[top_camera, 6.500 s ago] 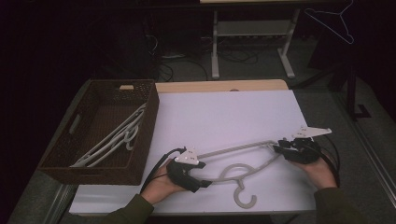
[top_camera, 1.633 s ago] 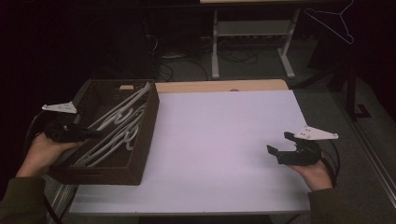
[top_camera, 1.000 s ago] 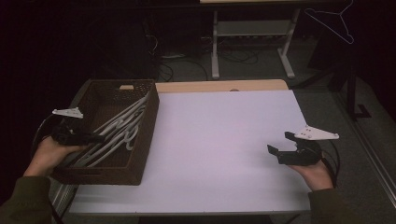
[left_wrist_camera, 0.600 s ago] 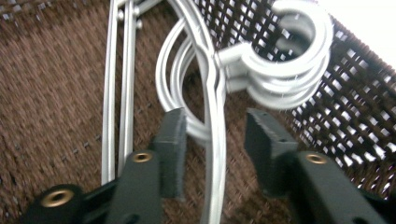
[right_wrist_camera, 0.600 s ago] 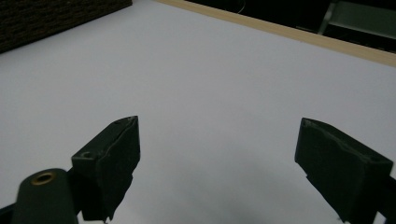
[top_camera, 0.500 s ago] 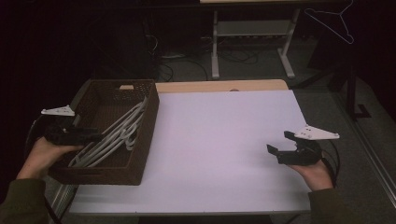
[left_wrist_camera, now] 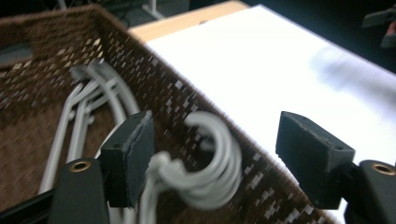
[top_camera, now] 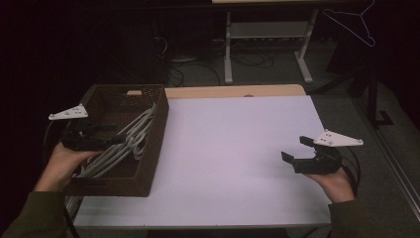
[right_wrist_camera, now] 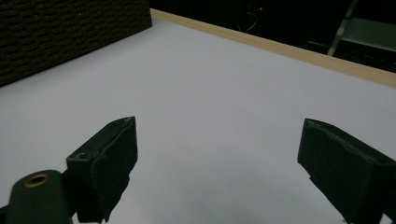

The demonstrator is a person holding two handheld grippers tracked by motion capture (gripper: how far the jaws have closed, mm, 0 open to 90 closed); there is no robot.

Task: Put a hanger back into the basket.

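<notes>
White table (top_camera: 237,148), hangers (top_camera: 130,140) in basket (top_camera: 152,148)

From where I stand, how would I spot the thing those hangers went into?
Look at the white-topped table, then its left edge. There sits a dark brown woven rectangular basket, holding pale grey plastic hangers; it is the one container on that table.

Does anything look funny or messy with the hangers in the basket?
A little. The grey hangers lie slanted in the brown basket, not flat, and their hooks curl up by its table-side wall. The left gripper has just been opening around those hooks without pinching them. Nothing looks broken.
</notes>
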